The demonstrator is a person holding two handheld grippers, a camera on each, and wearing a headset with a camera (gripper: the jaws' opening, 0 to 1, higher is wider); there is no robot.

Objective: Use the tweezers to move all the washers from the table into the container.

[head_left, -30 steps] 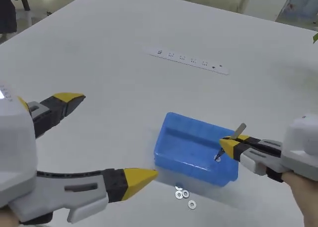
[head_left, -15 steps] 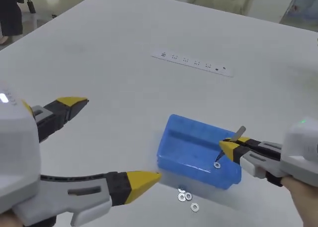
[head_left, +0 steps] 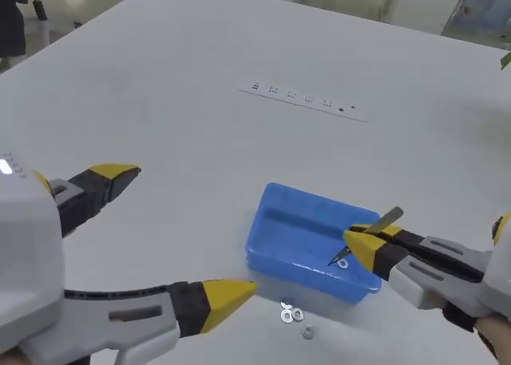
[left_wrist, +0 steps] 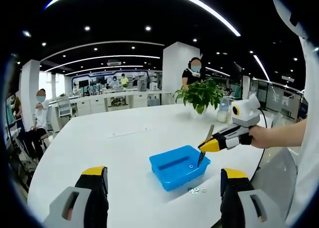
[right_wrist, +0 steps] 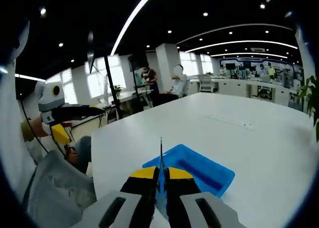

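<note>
The right hand-held gripper (head_left: 357, 243) is clenched on the tweezers (head_left: 388, 218). Its yellow jaws are pressed together around the steel shank, which sticks up behind them and slants down in front. The tweezer tips are inside the rim of the blue container (head_left: 297, 274), at its right end. A washer (head_left: 343, 263) shows right at the tips; from here I can't tell whether it is pinched or lying on the container's floor.

The other washers (head_left: 292, 313) lie in a small cluster on the white counter (head_left: 200, 125), just beside the container's near wall on the person's side, one of them slightly apart. That near wall stands between them and the tweezer tips.

The left hand-held gripper (head_left: 180, 231) is released, jaws spread wide with nothing between them, to the left of the container. Its nearer jaw points its yellow tip toward the container's near-left corner and sits close to the loose washers. The other jaw is well off to the left.

Farther across the counter lies a flat white strip (head_left: 303, 100) with small dark marks, well apart from the container. In the left gripper view a potted plant (left_wrist: 199, 95) stands at the counter's far edge beyond the right hand-held gripper, with a person (left_wrist: 192, 79) standing behind it.
</note>
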